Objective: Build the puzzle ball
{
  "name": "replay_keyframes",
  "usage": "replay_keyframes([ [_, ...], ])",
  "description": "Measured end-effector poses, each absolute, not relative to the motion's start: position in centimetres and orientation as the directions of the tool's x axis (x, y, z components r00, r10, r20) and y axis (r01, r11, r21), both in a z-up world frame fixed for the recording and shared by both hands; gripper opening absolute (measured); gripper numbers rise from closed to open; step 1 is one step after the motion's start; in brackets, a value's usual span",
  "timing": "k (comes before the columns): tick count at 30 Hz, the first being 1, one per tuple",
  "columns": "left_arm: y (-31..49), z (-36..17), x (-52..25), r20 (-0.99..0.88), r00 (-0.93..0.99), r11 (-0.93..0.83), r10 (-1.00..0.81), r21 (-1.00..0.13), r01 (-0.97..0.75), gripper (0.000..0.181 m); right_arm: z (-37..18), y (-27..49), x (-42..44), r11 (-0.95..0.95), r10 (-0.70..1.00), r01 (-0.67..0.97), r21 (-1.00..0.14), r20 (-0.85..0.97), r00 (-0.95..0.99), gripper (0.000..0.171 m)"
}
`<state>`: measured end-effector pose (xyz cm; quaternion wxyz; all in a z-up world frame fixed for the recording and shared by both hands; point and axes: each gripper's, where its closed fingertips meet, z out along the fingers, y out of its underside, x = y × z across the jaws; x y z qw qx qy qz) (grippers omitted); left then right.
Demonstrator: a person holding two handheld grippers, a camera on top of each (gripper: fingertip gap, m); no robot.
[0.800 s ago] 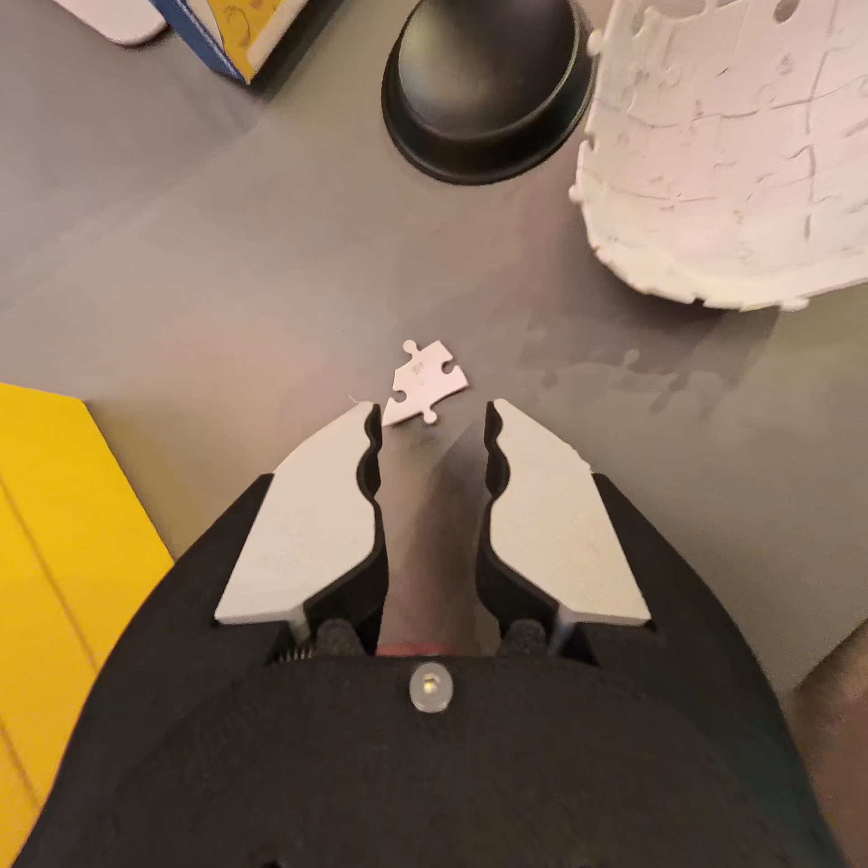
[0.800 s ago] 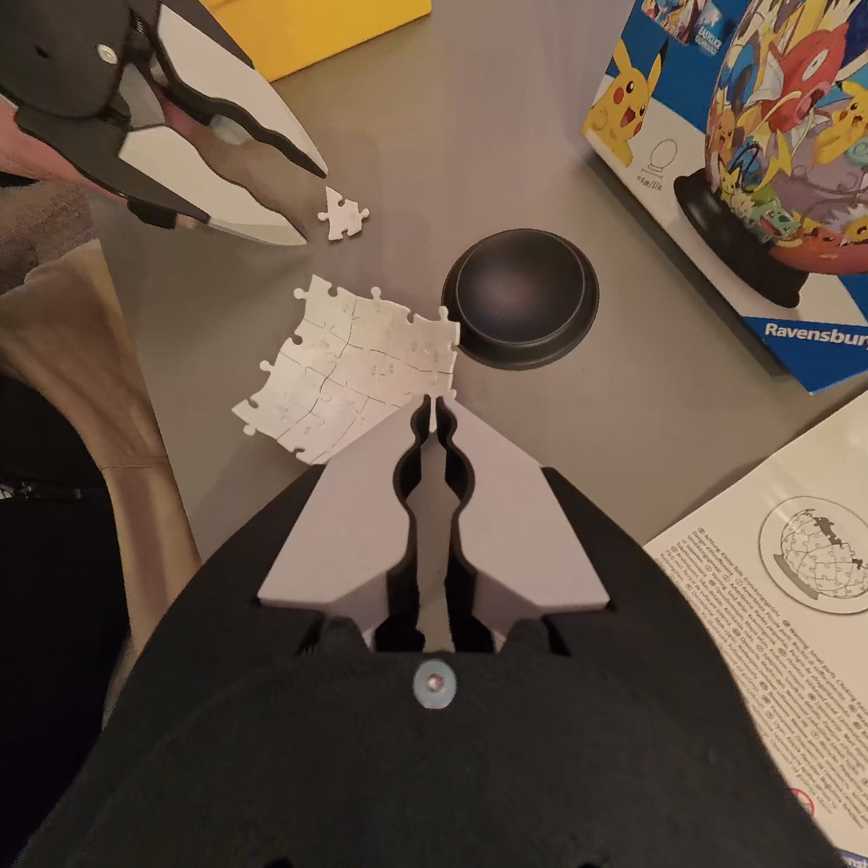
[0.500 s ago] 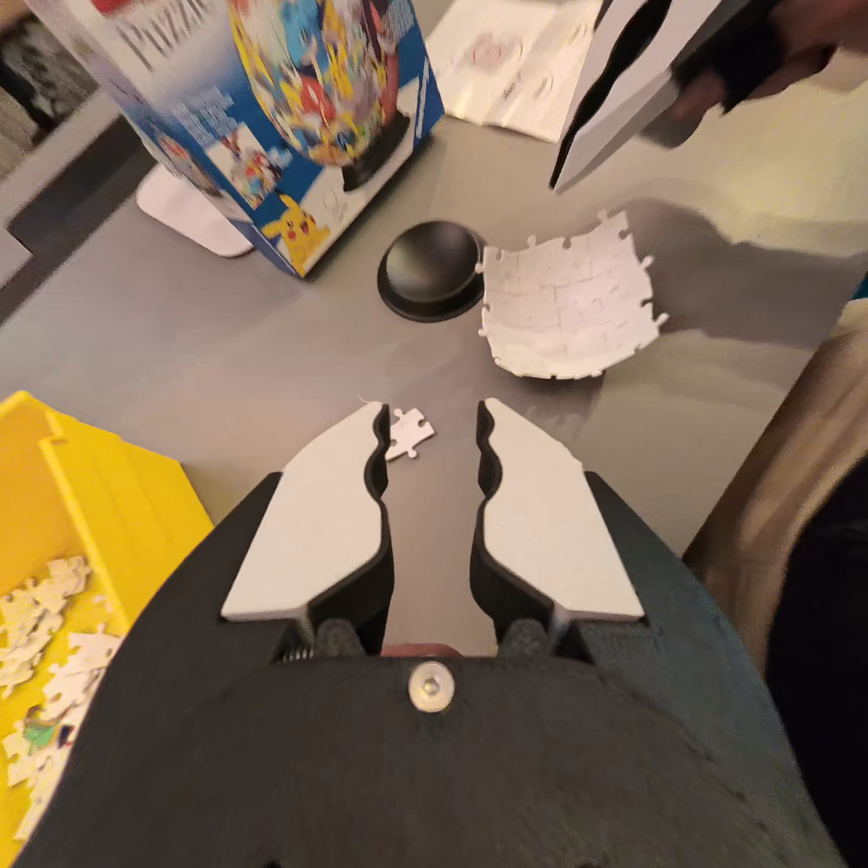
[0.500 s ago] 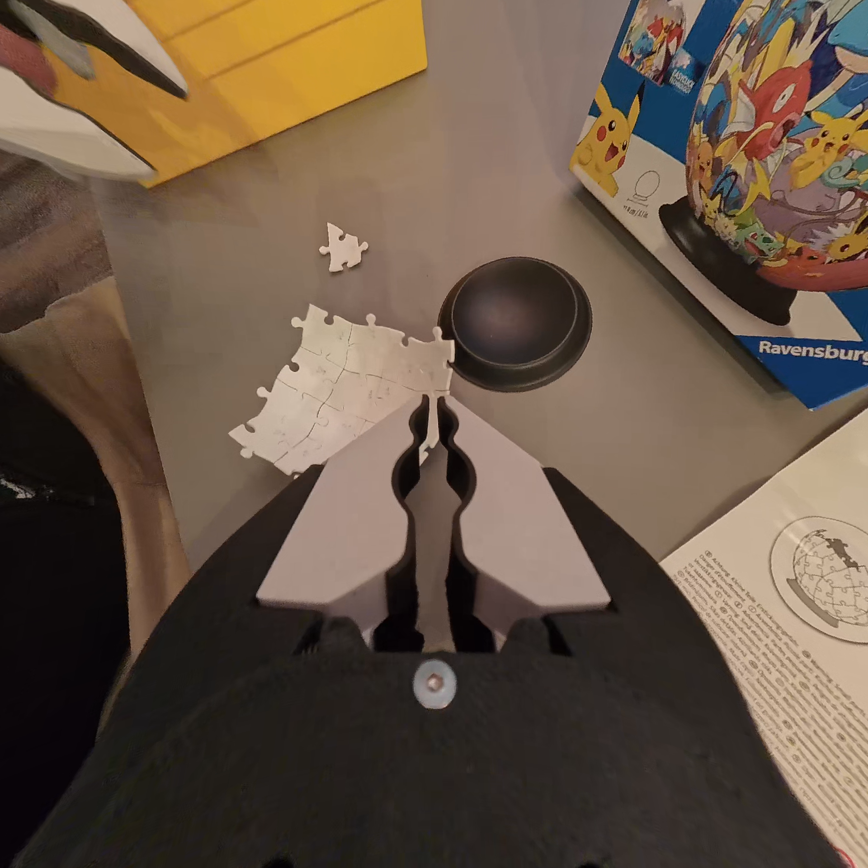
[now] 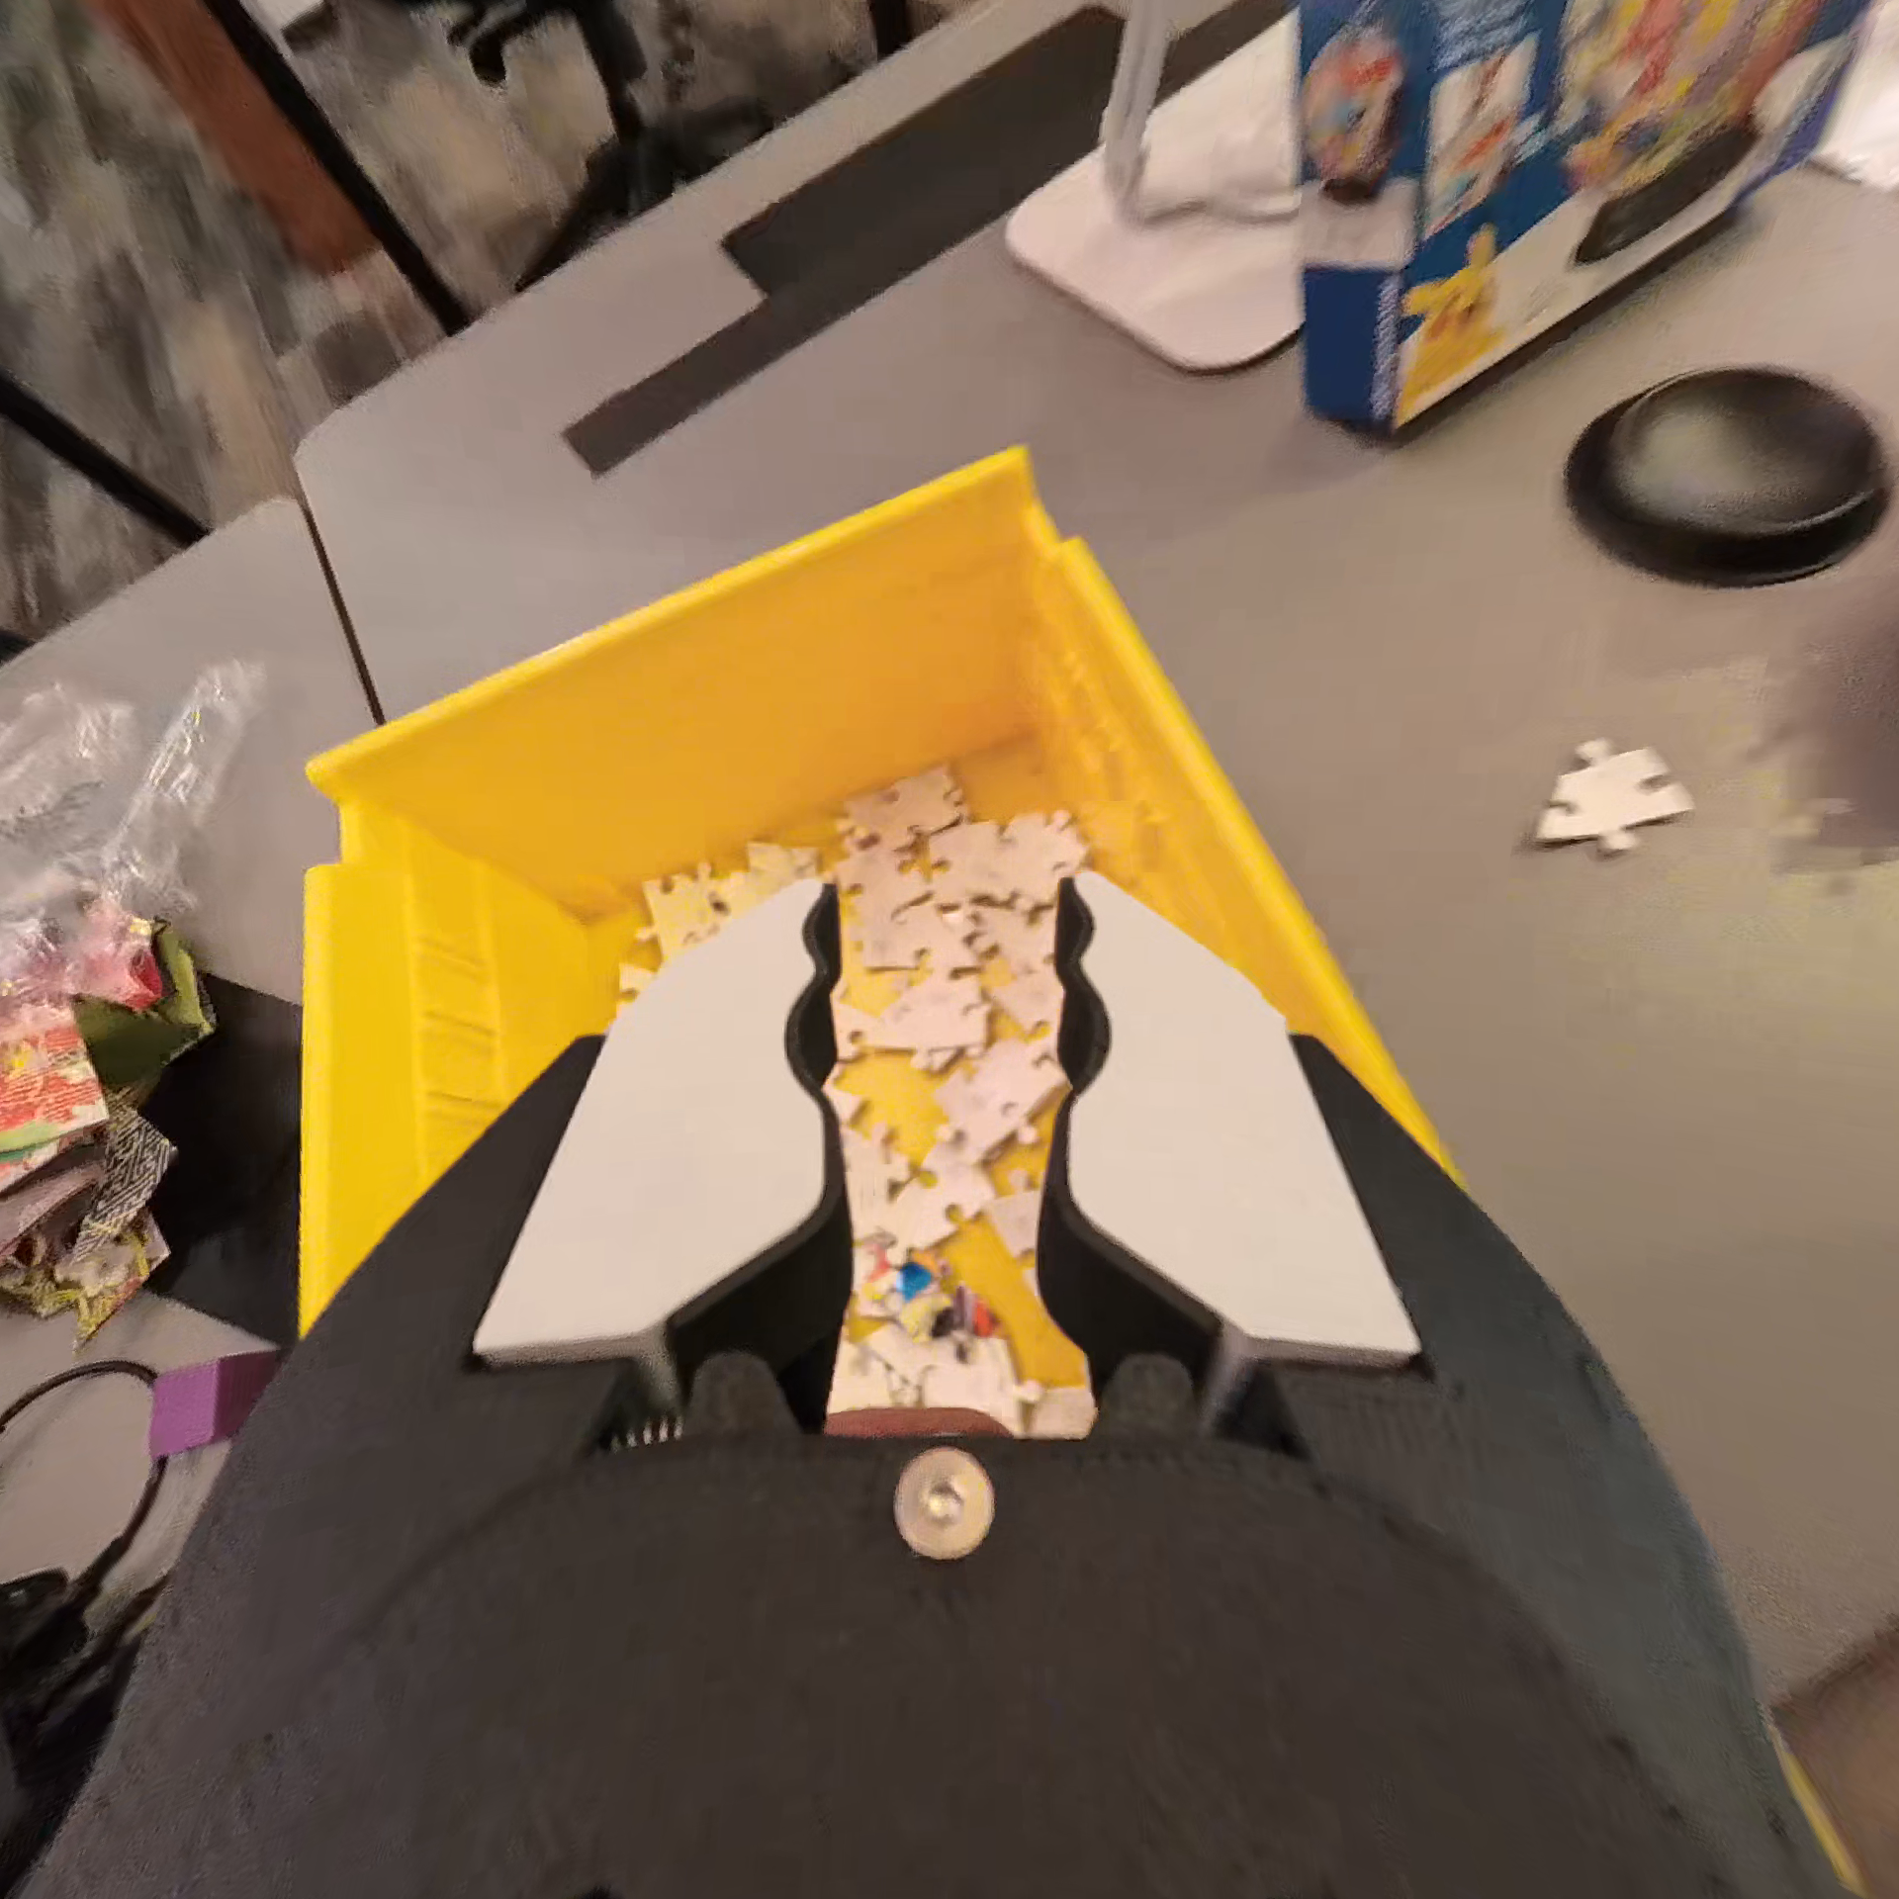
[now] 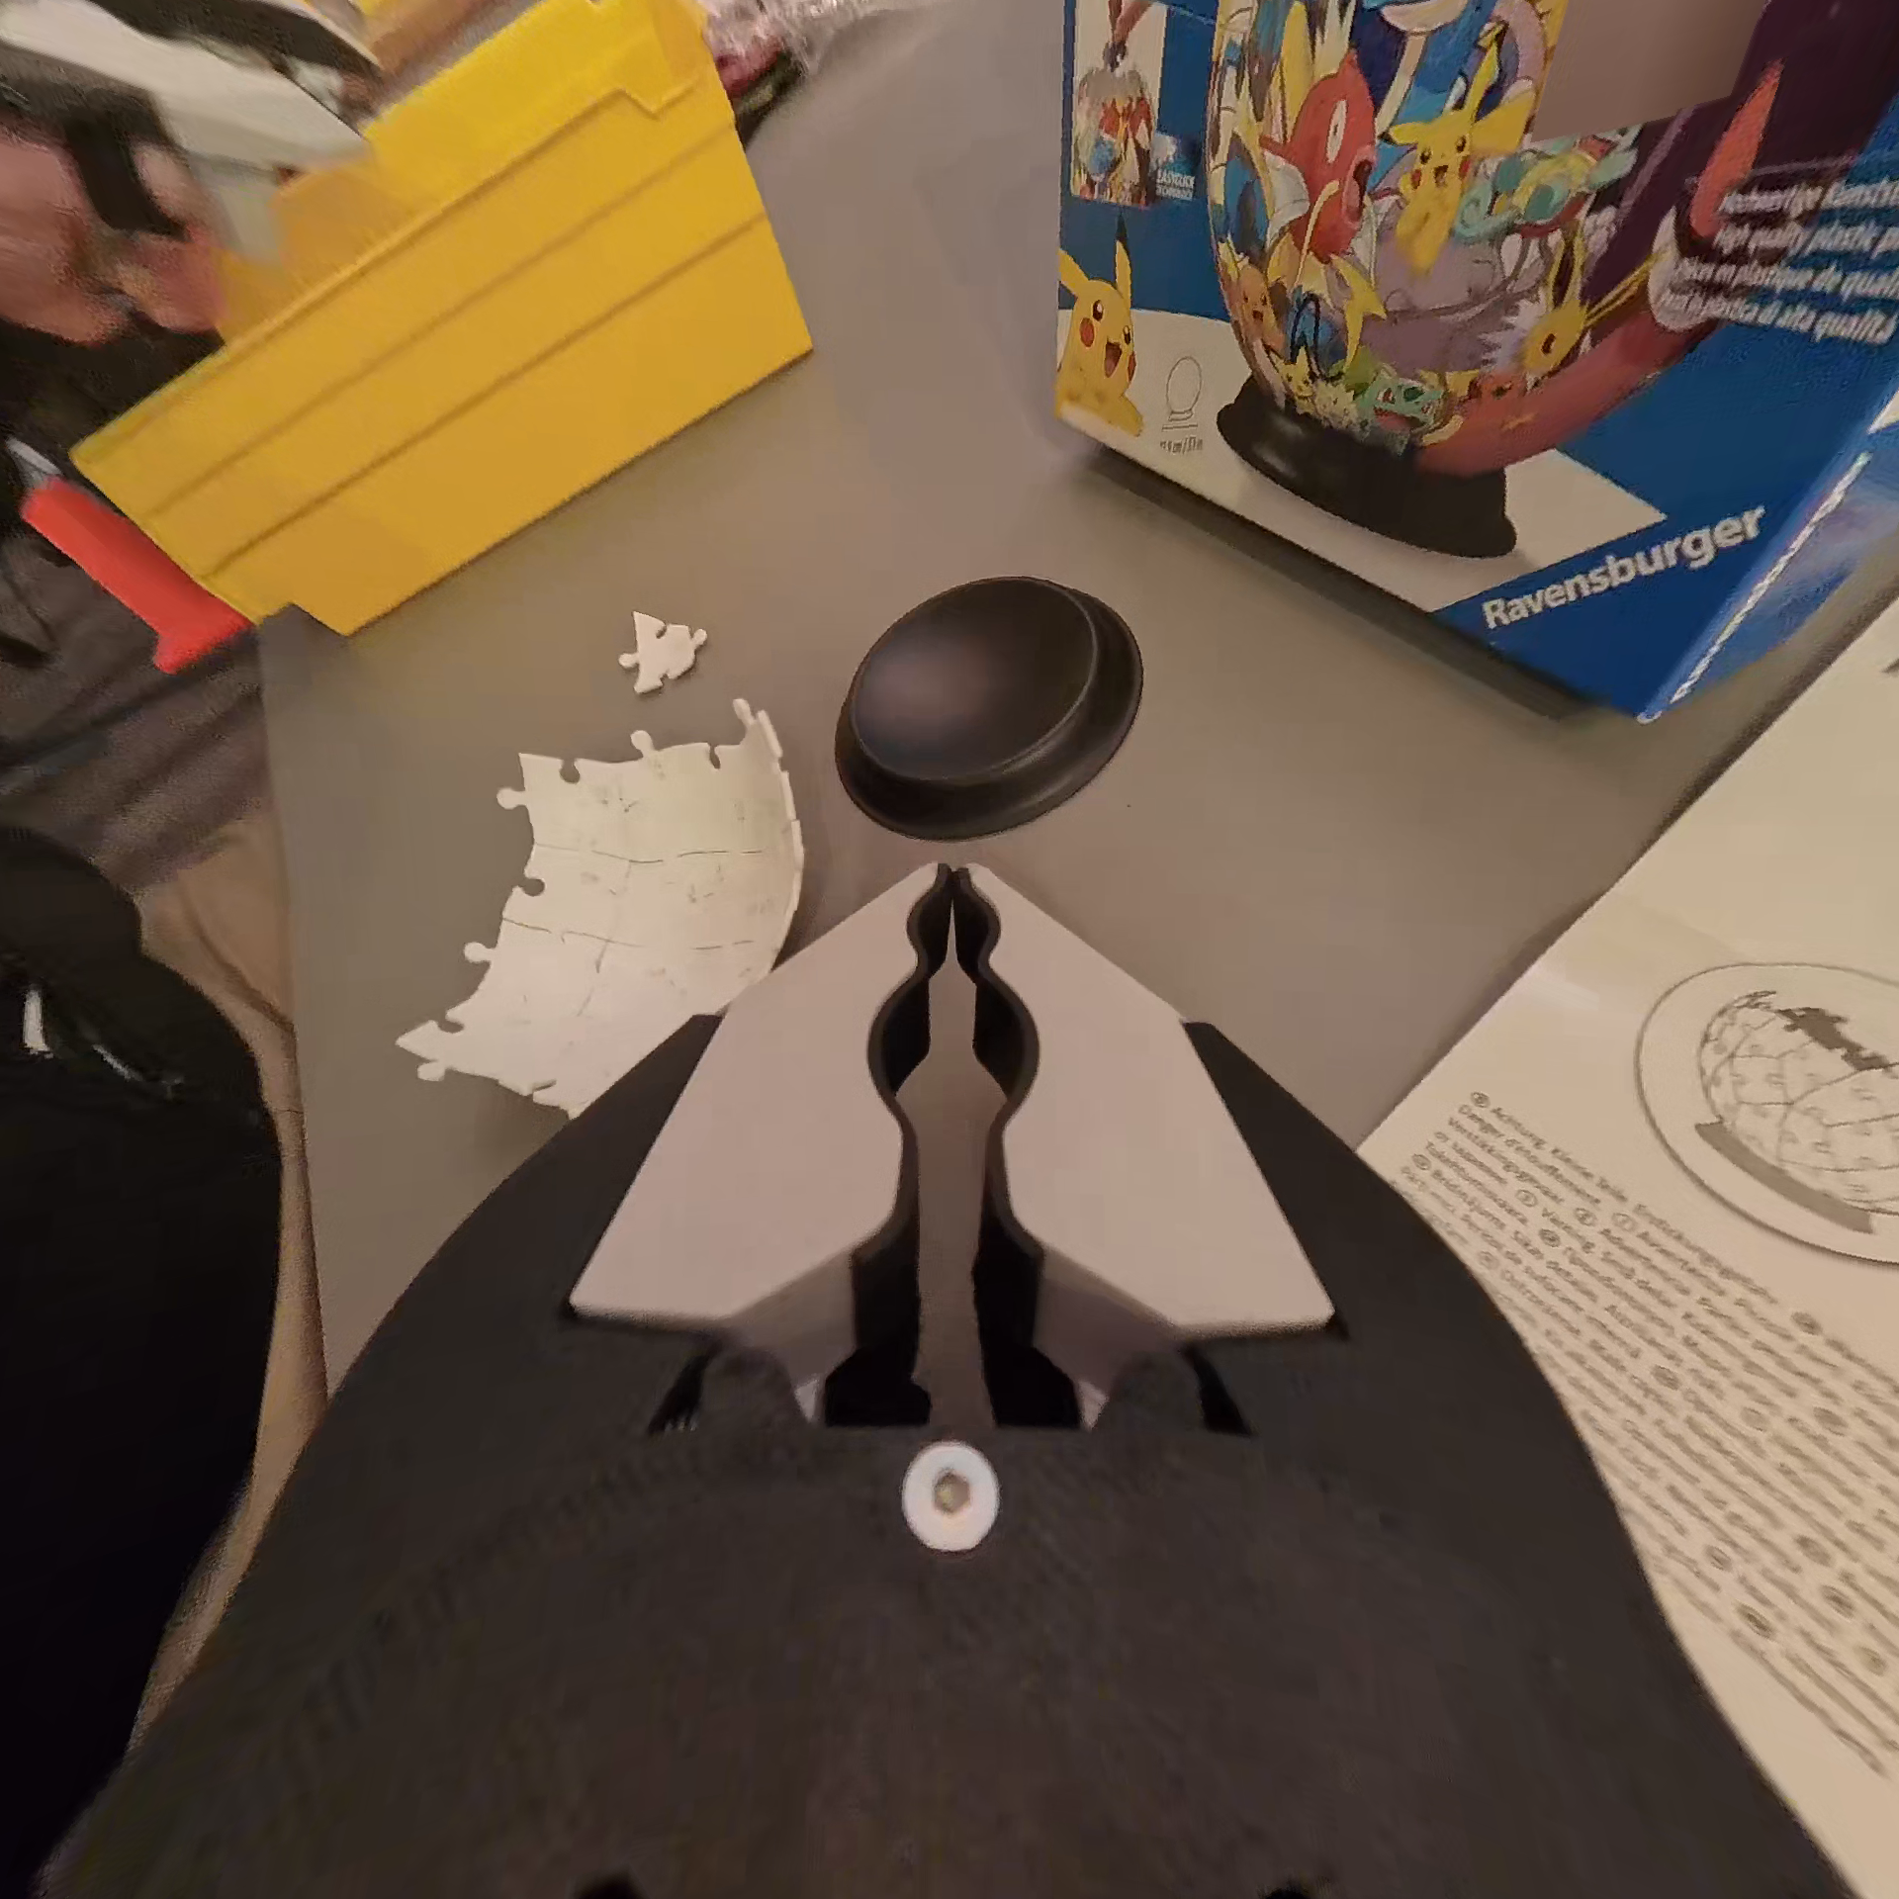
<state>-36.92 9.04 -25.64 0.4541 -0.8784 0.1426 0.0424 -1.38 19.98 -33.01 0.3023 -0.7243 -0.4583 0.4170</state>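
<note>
Left gripper [image 5: 940, 904] over the yellow bin [image 5: 719, 689].
Jaws apart, empty, directly above loose puzzle pieces [image 5: 945, 987]; right gripper [image 6: 951, 873], jaws together, empty, well apart.

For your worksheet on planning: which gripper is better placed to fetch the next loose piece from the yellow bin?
Left. The left gripper hangs over the yellow bin, jaws open above the loose pieces. The right gripper is shut, near the black stand.
</note>
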Motion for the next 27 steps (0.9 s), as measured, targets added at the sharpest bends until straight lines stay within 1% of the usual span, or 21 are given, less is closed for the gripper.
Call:
replay_keyframes([
  [3,10.7,-29.0,-38.6,-0.196,0.950,-0.609,-0.244,-0.731,-0.307,0.038,-33.3,20.2,-1.3,-0.437,0.899,0.379,-0.816,-0.381,0.215,0.000],
  [5,12.2,-30.3,-38.8,-0.208,0.941,-0.617,-0.268,-0.713,-0.333,0.039,-32.7,20.8,-1.1,-0.449,0.892,0.332,-0.829,-0.397,0.217,0.000],
  [8,14.5,-32.3,-38.4,-0.185,0.931,-0.640,-0.316,-0.683,-0.353,0.045,-32.3,21.3,-0.8,-0.499,0.866,0.290,-0.817,-0.453,0.212,0.000],
  [10,16.1,-33.1,-38.3,-0.179,0.925,-0.640,-0.335,-0.678,-0.363,0.045,-32.4,21.3,-0.8,-0.505,0.862,0.294,-0.811,-0.460,0.211,0.000],
  [14,17.5,-36.0,-39.3,-0.165,0.927,-0.742,-0.336,-0.560,-0.368,0.046,-32.9,21.1,-1.0,-0.510,0.860,0.324,-0.797,-0.465,0.210,0.000],
  [16,17.7,-37.0,-39.4,-0.140,0.934,-0.768,-0.329,-0.536,-0.350,0.046,-32.8,21.2,-1.0,-0.518,0.855,0.315,-0.795,-0.473,0.213,0.000],
  [18,17.9,-37.0,-39.0,-0.115,0.936,-0.762,-0.332,-0.552,-0.338,0.034,-32.7,21.3,-0.9,-0.525,0.851,0.307,-0.794,-0.481,0.212,0.000],
  [20,17.5,-37.2,-38.9,-0.109,0.931,-0.763,-0.348,-0.544,-0.349,0.011,-32.7,21.3,-0.9,-0.531,0.847,0.303,-0.791,-0.487,0.211,0.000],
  [21,17.4,-37.0,-38.9,-0.119,0.929,-0.755,-0.350,-0.552,-0.355,0.009,-32.7,21.3,-0.9,-0.532,0.847,0.303,-0.791,-0.489,0.210,0.000],
  [23,16.8,-36.7,-39.2,-0.126,0.933,-0.757,-0.338,-0.552,-0.349,0.009,-32.6,21.4,-0.9,-0.535,0.845,0.300,-0.790,-0.492,0.210,0.000],
  [27,15.1,-35.3,-39.8,-0.076,0.948,-0.763,-0.309,-0.575,-0.295,0.002,-32.6,21.4,-0.9,-0.537,0.844,0.296,-0.790,-0.496,0.205,0.000],
])
